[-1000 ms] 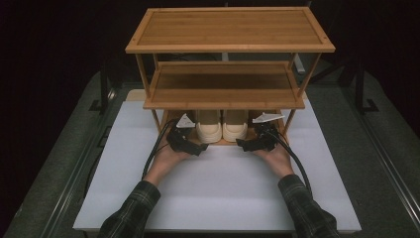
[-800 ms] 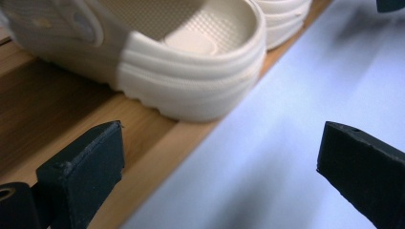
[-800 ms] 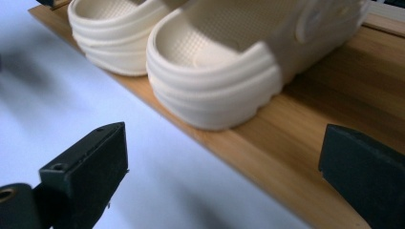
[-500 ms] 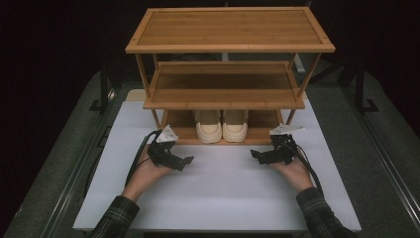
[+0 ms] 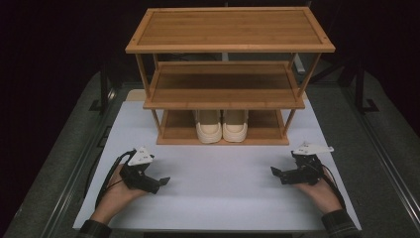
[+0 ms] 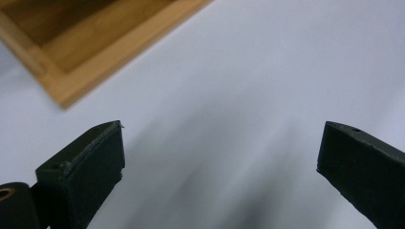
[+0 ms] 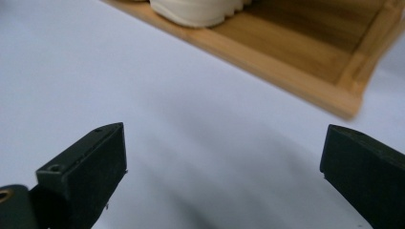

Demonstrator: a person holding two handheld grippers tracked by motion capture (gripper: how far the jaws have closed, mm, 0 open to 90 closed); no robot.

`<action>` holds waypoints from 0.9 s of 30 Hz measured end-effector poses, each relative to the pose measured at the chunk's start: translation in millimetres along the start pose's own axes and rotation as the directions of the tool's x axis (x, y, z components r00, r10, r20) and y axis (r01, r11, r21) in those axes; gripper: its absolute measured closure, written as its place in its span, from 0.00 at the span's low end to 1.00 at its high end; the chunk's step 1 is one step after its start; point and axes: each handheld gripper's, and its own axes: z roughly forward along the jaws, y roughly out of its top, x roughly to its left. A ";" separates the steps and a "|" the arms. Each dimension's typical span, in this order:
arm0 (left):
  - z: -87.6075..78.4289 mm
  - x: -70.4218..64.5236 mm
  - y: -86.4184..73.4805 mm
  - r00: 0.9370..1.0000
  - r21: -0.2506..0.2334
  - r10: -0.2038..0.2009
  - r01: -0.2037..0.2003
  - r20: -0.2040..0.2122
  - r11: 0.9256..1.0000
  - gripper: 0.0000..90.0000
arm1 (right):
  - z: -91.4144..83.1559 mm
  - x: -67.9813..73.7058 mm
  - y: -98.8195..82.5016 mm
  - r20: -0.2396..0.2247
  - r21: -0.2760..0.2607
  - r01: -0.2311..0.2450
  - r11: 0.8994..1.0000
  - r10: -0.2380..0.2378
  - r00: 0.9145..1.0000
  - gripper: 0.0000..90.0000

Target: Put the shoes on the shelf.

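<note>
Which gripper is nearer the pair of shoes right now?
Neither by a clear margin. The left gripper sits off to the left of the shoes, the right gripper off to their right, both open on the white mat.

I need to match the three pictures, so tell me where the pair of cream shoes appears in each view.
High view: the cream shoes stand side by side at the middle of the rack's bottom shelf.
Left gripper view: no shoes; a corner of the bottom shelf at upper left.
Right gripper view: one shoe's toe at top centre.
Shared landmark: the bottom shelf.
</note>
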 end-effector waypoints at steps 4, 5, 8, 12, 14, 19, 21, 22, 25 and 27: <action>-6.6 -1.6 -14.8 1.000 0.030 -0.003 0.004 -0.017 1.000 0.02 | -11.8 -3.3 -16.6 0.012 0.019 -0.007 1.000 0.007 1.000 0.02; -7.8 -2.0 -18.9 1.000 0.040 -0.005 0.006 -0.020 0.999 0.02 | -13.3 -4.1 -19.7 0.016 0.027 -0.002 1.000 0.002 1.000 0.02; -11.8 -2.0 -31.4 1.000 0.062 -0.016 0.017 -0.017 0.998 0.02 | -18.7 -7.8 -32.6 0.031 0.067 -0.003 0.998 0.001 1.000 0.02; -18.0 1.1 -46.3 0.999 0.080 -0.030 0.032 -0.038 0.996 0.02 | -25.1 -12.8 -46.6 0.055 0.094 -0.010 0.996 0.004 0.998 0.02; -20.1 4.4 -54.3 0.998 0.084 -0.053 0.056 -0.039 0.995 0.02 | -26.6 -14.9 -52.1 0.063 0.110 -0.010 0.994 0.003 0.998 0.02; -20.6 6.9 -62.6 0.996 0.044 -0.082 0.083 -0.021 0.996 0.02 | -27.3 -18.0 -59.2 0.066 0.123 -0.020 0.992 0.012 0.998 0.02; -20.3 6.1 -62.5 0.997 0.048 -0.076 0.077 -0.026 0.996 0.02 | -27.1 -17.7 -59.2 0.069 0.127 -0.019 0.992 0.011 0.998 0.02; -20.3 6.1 -62.6 0.997 0.047 -0.076 0.077 -0.026 0.996 0.02 | -27.1 -17.7 -59.3 0.069 0.126 -0.019 0.992 0.010 0.998 0.02; -20.2 5.8 -62.7 0.997 0.047 -0.076 0.077 -0.028 0.996 0.02 | -27.1 -17.6 -59.5 0.069 0.124 -0.017 0.992 0.009 0.998 0.02; -20.2 5.8 -62.7 0.997 0.047 -0.076 0.077 -0.028 0.996 0.02 | -27.2 -17.6 -59.6 0.069 0.123 -0.017 0.992 0.009 0.998 0.02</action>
